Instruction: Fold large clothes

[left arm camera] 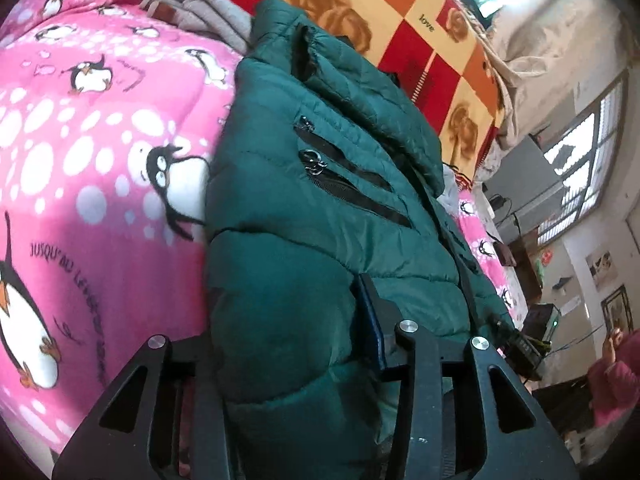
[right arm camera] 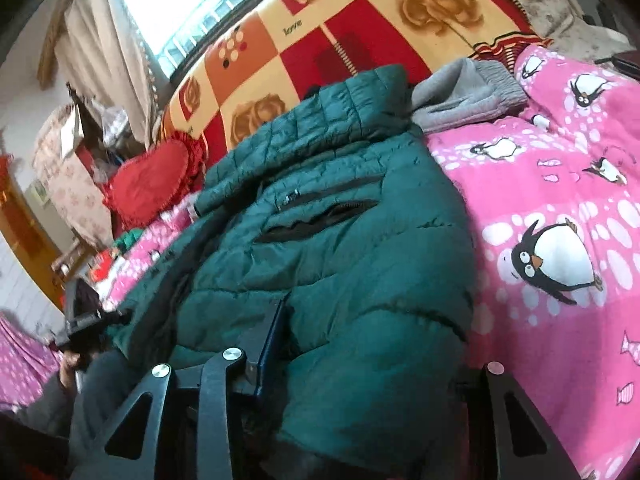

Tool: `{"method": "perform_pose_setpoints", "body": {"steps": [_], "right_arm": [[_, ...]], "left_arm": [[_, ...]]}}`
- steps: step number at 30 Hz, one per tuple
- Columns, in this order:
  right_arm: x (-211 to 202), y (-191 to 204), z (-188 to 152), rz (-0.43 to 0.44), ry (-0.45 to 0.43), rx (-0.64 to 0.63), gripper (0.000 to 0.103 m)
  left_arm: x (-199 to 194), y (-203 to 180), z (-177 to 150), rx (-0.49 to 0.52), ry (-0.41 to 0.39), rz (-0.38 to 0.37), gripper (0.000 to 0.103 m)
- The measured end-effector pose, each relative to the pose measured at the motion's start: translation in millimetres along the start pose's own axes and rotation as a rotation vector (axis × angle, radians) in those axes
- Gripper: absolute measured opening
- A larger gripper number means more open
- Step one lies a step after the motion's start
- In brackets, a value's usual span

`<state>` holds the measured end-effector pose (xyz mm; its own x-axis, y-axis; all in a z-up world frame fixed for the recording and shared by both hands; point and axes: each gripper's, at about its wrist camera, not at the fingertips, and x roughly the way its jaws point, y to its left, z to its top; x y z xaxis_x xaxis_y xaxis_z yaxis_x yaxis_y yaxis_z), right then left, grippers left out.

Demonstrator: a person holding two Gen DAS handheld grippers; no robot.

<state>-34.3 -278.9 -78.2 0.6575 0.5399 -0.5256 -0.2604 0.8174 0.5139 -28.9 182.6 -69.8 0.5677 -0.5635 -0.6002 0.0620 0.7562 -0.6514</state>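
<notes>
A dark green puffer jacket (left arm camera: 320, 208) lies along the pink penguin blanket (left arm camera: 100, 160), two zipped chest pockets facing up. My left gripper (left arm camera: 288, 300) is closed on the jacket's near hem. One blue-padded finger (left arm camera: 372, 320) presses the fabric; the other is buried under the bulging hem. In the right wrist view the same jacket (right arm camera: 340, 240) fills my right gripper (right arm camera: 376, 320). Its blue-padded finger (right arm camera: 272, 340) lies against the cloth and the far finger is hidden beneath it. A hand holds the left gripper's body (right arm camera: 84, 324) at the jacket's other corner.
Grey folded garments (right arm camera: 472, 92) lie past the jacket's collar. A red, orange and cream rose-print blanket (right arm camera: 340, 32) rises behind. A red heart cushion (right arm camera: 148, 184) sits at the left. The pink blanket (right arm camera: 560, 200) spreads right. A person in a pink top (left arm camera: 616, 372) sits off the bed.
</notes>
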Motion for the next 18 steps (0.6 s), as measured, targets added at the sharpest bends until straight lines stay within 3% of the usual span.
{"method": "perform_pose_setpoints", "body": {"steps": [3, 5, 6, 9, 10, 12, 13, 14, 18], "right_arm": [[-1, -1, 0, 0.006, -0.003, 0.017, 0.041], [5, 2, -1, -0.042, 0.021, -0.007, 0.040], [5, 4, -1, -0.047, 0.020, -0.010, 0.039], [1, 8, 1, -0.071, -0.001, -0.018, 0.028], [0, 10, 2, -0.079, -0.006, -0.026, 0.024], [-3, 19, 6, -0.101, -0.007, -0.058, 0.022], [-3, 22, 8, -0.113, -0.005, -0.063, 0.022], [-3, 23, 10, -0.113, -0.002, -0.058, 0.022], [-21, 32, 24, -0.045, -0.042, -0.006, 0.018]], "left_arm": [[1, -8, 1, 0.007, 0.013, 0.037, 0.043], [3, -18, -1, 0.052, 0.010, 0.037, 0.066], [5, -24, -3, 0.075, 0.008, 0.049, 0.069], [14, -44, -5, 0.177, 0.034, 0.185, 0.071], [15, -47, -4, 0.189, 0.033, 0.209, 0.068], [12, -51, -3, 0.215, 0.017, 0.246, 0.047], [7, -50, -2, 0.223, 0.001, 0.255, 0.023], [4, -49, -1, 0.219, -0.005, 0.249, 0.015], [-13, -44, 6, 0.184, -0.024, 0.172, 0.011]]}}
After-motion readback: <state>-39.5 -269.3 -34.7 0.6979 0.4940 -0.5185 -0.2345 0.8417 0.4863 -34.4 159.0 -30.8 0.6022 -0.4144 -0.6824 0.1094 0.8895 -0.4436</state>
